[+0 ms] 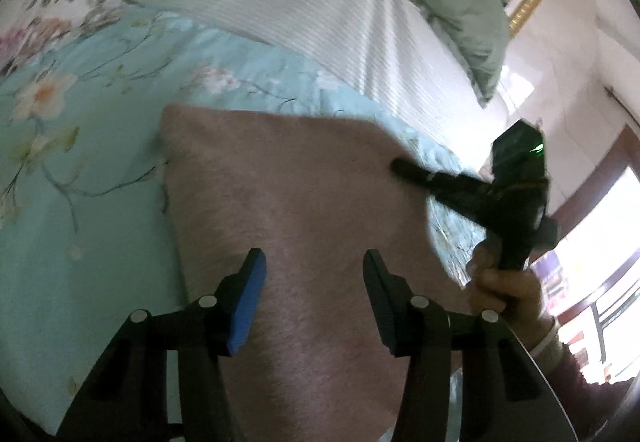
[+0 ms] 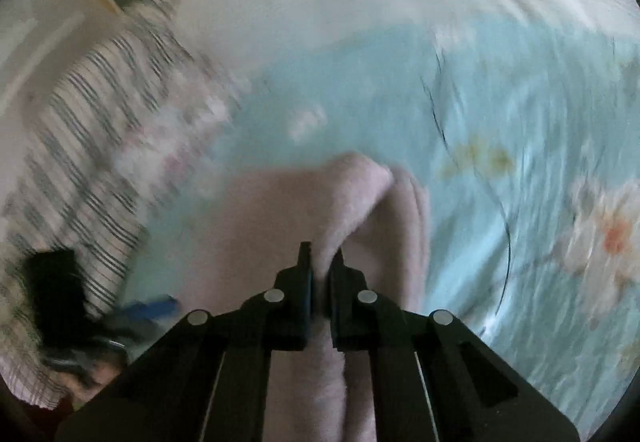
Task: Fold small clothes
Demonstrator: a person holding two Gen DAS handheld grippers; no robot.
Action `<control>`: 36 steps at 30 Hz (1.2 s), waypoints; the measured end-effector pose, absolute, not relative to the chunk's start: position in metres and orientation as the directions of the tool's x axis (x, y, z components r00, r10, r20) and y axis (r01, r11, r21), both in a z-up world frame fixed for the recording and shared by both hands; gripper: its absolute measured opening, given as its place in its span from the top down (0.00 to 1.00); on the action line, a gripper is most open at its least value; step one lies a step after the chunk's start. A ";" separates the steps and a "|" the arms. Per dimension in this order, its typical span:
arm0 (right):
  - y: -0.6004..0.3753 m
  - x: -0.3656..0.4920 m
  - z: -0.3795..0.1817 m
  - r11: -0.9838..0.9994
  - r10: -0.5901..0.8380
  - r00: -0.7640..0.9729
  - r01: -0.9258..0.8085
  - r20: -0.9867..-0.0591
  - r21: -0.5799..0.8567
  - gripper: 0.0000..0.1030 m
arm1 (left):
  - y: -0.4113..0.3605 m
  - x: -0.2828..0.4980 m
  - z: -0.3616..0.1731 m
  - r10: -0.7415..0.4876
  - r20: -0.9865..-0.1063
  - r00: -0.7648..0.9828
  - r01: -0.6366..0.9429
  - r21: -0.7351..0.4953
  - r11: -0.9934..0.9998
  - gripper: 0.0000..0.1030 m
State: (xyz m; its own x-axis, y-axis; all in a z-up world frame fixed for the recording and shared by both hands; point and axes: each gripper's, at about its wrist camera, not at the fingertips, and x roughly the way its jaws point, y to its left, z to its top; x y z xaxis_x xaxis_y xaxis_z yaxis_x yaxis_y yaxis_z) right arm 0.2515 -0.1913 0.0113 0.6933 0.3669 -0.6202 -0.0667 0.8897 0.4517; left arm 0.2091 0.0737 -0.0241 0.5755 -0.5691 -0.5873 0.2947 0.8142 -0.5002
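Right wrist view has the right gripper (image 2: pixel 320 262) pinching a raised fold of the fuzzy pink cloth (image 2: pixel 352 193) lying on the turquoise floral bedsheet (image 2: pixel 500 113), while the left gripper (image 1: pixel 312 274) hangs spread wide just above that cloth, gripping nothing.

Daylight is being cast from the window (image 1: pixel 600 270) right of the left tongs (image 1: pixel 312 282); edges are being bent, and the right view is being smeared by motion blur.

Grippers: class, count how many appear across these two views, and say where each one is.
2. The left gripper hovers open over the pink cloth; the right gripper is shut on the cloth's edge. None seems hidden.
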 end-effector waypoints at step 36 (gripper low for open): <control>-0.182 0.217 0.015 0.888 0.331 0.645 0.035 -0.689 0.459 0.95 | 0.098 0.216 -0.021 -0.492 -0.643 0.587 0.187 -0.483 0.856 0.75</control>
State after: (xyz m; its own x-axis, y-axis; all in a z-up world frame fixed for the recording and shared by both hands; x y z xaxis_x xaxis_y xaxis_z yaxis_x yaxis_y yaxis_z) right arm 0.2173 -0.1825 0.0152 0.6448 0.3308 -0.6890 0.0347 0.8879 0.4588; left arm 0.2164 0.0978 -0.0210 0.5868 -0.4916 -0.6435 0.1874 0.8555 -0.4827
